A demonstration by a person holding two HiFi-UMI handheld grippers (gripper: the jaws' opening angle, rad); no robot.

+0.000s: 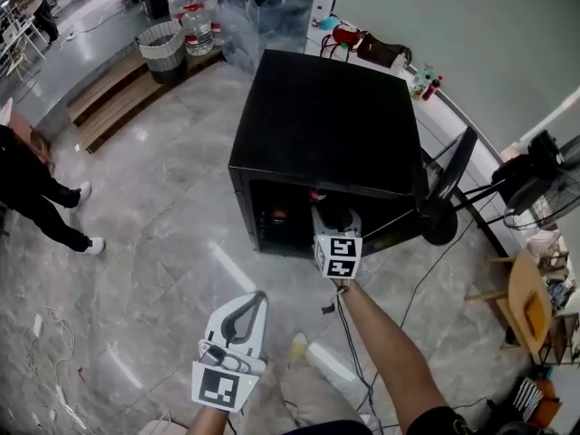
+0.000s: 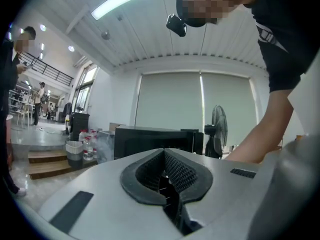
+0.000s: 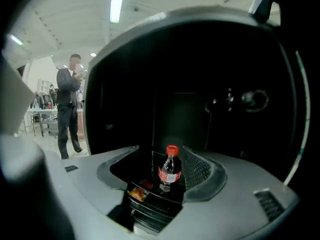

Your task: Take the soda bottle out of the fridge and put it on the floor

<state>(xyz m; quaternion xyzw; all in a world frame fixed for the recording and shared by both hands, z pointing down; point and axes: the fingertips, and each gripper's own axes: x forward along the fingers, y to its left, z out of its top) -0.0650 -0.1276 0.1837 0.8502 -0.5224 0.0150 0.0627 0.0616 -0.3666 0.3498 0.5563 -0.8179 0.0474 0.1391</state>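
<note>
The black mini fridge (image 1: 322, 116) stands on the marble floor with its door (image 1: 453, 175) swung open to the right. My right gripper (image 1: 333, 216) reaches into the dark opening. In the right gripper view a soda bottle (image 3: 170, 171) with a red cap and red label stands upright on a wire shelf, between the open jaws of the right gripper (image 3: 152, 173). It is close to the right pad, with a clear gap on its left. My left gripper (image 1: 252, 304) hangs low over the floor in front of the fridge, its fingers (image 2: 177, 171) together and holding nothing.
A standing fan (image 1: 544, 184) and a wooden chair (image 1: 530, 302) are to the right, with cables (image 1: 362, 352) on the floor by my right arm. A person in black (image 1: 36, 198) stands at the left. A basket and water bottles (image 1: 177, 34) sit behind the fridge.
</note>
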